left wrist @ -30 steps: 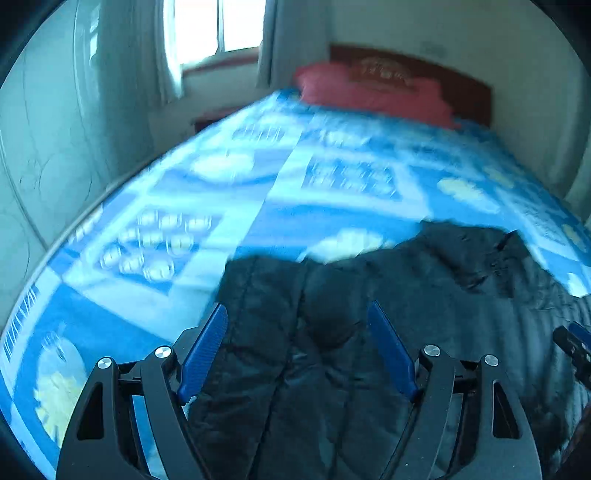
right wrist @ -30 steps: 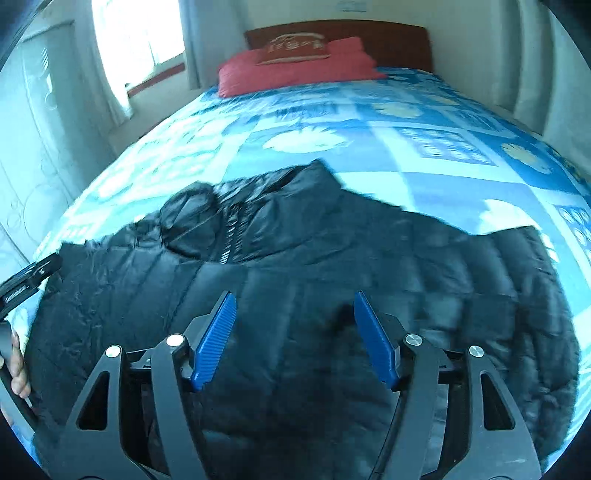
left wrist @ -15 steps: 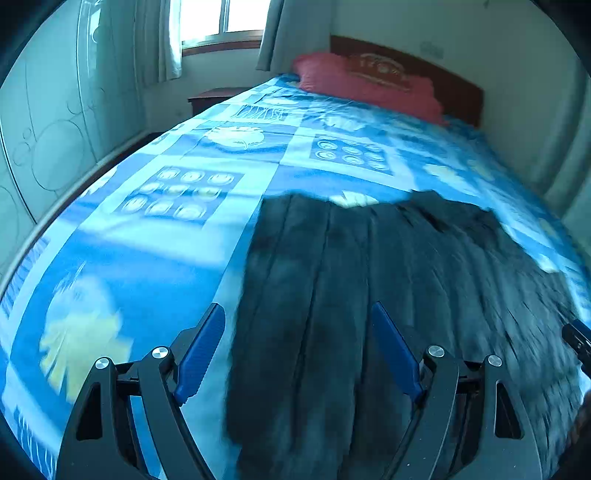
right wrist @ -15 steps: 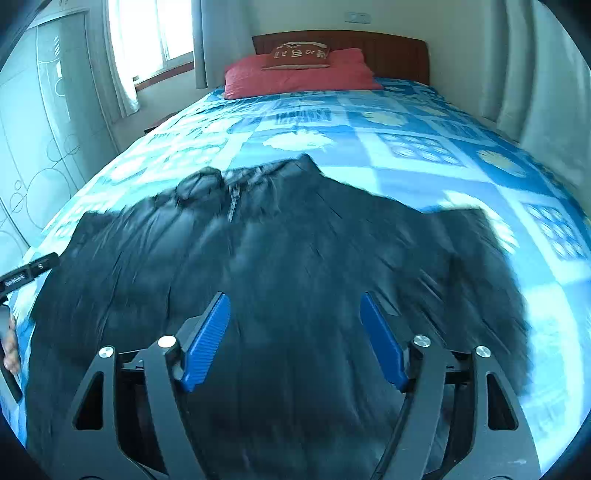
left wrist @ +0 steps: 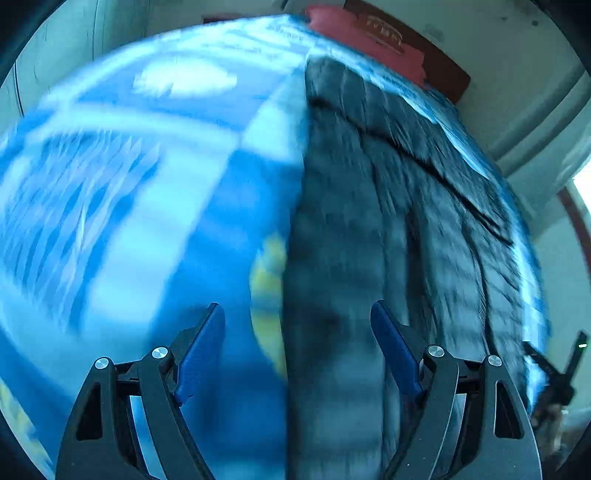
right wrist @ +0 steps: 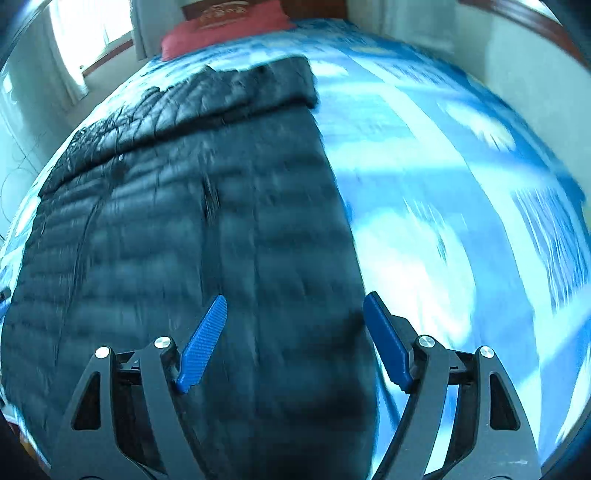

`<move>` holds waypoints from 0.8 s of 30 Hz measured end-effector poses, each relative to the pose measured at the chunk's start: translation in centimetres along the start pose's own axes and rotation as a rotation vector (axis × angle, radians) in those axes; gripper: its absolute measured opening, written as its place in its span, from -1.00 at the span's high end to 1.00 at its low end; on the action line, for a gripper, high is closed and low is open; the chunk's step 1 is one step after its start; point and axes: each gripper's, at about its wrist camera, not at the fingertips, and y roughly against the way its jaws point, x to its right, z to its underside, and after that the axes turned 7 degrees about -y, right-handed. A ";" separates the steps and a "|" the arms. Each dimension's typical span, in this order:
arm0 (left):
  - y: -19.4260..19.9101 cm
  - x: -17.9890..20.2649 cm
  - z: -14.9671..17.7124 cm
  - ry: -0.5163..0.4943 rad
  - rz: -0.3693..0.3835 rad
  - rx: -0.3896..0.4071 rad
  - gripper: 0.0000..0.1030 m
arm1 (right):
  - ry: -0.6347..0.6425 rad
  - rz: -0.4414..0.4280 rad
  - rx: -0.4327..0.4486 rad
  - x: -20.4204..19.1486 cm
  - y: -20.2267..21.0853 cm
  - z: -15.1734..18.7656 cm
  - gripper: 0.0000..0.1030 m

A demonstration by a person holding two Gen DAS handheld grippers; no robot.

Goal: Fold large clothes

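Left wrist view: the left gripper point(left wrist: 297, 332) is spread wide and empty above the jacket's point(left wrist: 369, 221) left edge, which runs between its fingers; the bedspread point(left wrist: 147, 184) lies under the left finger. Right wrist view: the right gripper point(right wrist: 294, 326), also spread, straddles the jacket's point(right wrist: 184, 221) right edge on the bedspread point(right wrist: 443, 184). Both views are blurred.

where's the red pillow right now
The red pillow lies at the head of the bed against the wooden headboard, top centre-left in the right wrist view, beyond the black jacket; the left wrist view shows it at top right.
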 end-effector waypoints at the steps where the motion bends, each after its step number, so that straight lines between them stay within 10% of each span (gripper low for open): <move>1: 0.5 0.2 1.2 0.003 0.018 0.002 -0.56 | -0.013 -0.006 -0.017 0.6 0.3 1.1 -0.48; 16: 2.0 2.5 6.6 -0.029 0.228 -0.026 -0.54 | -0.082 -0.155 -0.057 3.1 4.3 7.8 -0.45; 24: 2.4 2.5 7.4 -0.039 0.227 -0.014 -0.08 | -0.069 -0.193 -0.018 2.5 4.9 8.8 0.23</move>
